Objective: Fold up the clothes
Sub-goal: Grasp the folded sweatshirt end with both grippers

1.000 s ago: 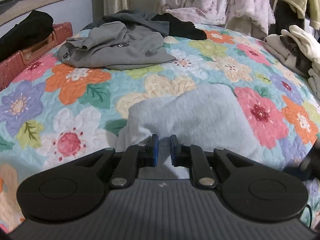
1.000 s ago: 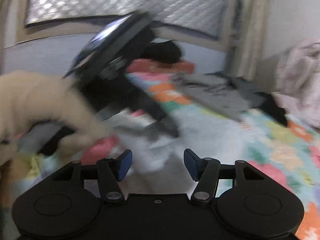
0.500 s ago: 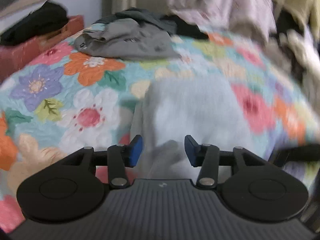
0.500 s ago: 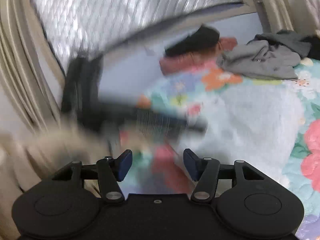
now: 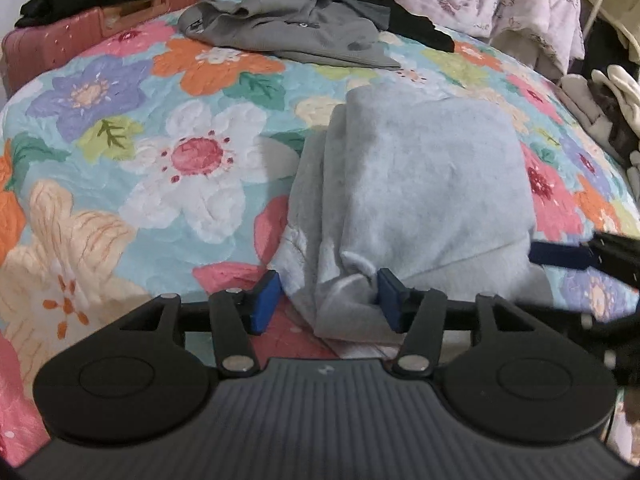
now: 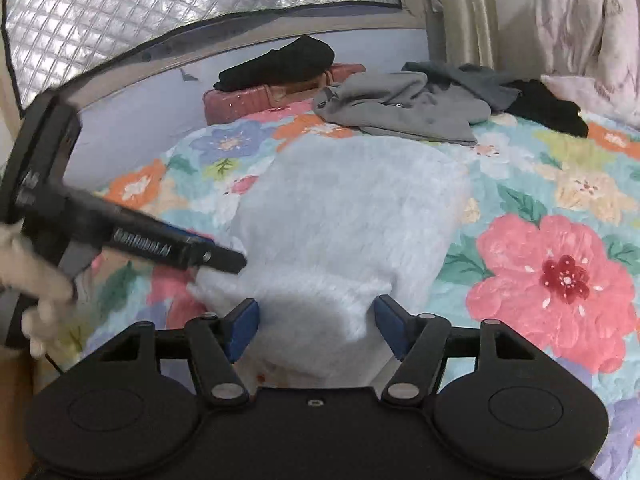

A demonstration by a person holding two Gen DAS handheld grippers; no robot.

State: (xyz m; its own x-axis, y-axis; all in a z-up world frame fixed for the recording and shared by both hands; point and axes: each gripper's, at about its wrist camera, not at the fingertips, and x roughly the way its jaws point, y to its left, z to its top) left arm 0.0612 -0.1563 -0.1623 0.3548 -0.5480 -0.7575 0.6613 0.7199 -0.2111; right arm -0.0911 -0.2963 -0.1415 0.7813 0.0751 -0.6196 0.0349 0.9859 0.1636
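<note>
The folded blue garment (image 5: 420, 184) lay on the floral bedspread (image 5: 120, 168), with a grey top (image 5: 288, 28) well apart at 12 o'clock. The left tongs (image 5: 326, 300) were opening, their pads straddling the garment's near corner, the fabric loose between them. The right tongs (image 6: 316, 326) were opening too, over the near edge at 6 o'clock, gripping nothing.

You've got a floral quilt (image 5: 120, 184) covering the bed, a red suitcase (image 6: 256, 100) at its far edge by the wall, quilted silver sheeting (image 6: 160, 12) over the window, beige curtain (image 6: 464, 12) beside it.
</note>
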